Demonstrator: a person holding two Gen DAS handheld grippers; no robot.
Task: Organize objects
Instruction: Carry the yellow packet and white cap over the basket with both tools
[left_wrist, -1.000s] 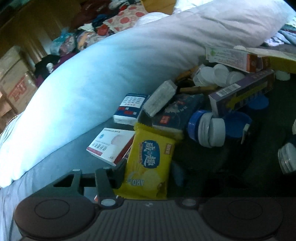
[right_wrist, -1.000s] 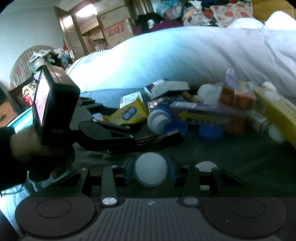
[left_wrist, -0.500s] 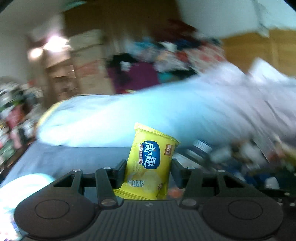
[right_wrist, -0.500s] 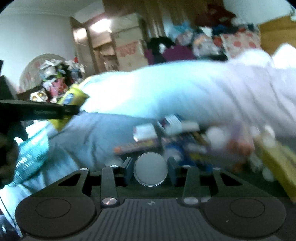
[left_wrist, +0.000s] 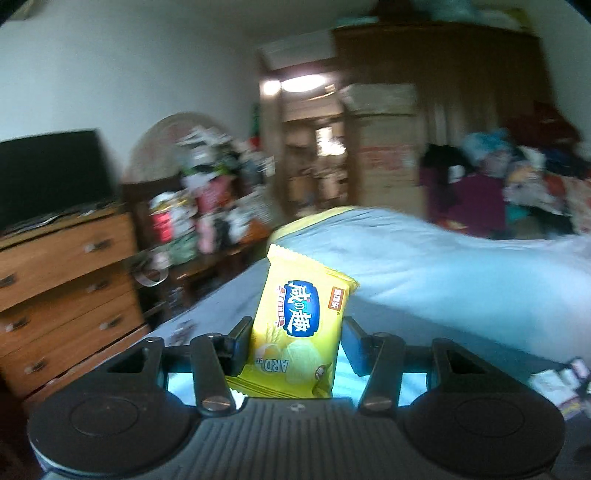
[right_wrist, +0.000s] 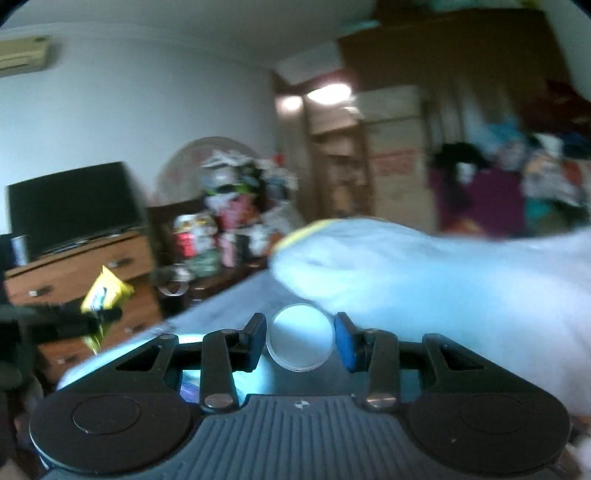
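My left gripper (left_wrist: 297, 338) is shut on a yellow snack packet (left_wrist: 301, 325) with a blue label and holds it upright in the air above the bed. The same packet (right_wrist: 105, 293) shows at the left of the right wrist view, in the left gripper's fingers. My right gripper (right_wrist: 300, 338) is shut on a small round white-lidded jar (right_wrist: 301, 338), also lifted. The pile of other objects is almost out of view; only a few boxes (left_wrist: 557, 380) show at the right edge of the left wrist view.
A pale blue duvet (left_wrist: 443, 266) covers the bed on the right. A wooden chest of drawers (left_wrist: 62, 284) with a black TV (left_wrist: 51, 173) stands at the left. Cluttered shelves, cardboard boxes (left_wrist: 384, 147) and heaped clothes (left_wrist: 517, 177) stand behind.
Both grippers have lifted and swung left, away from the object pile toward the dresser side of the room. Each still holds its object.
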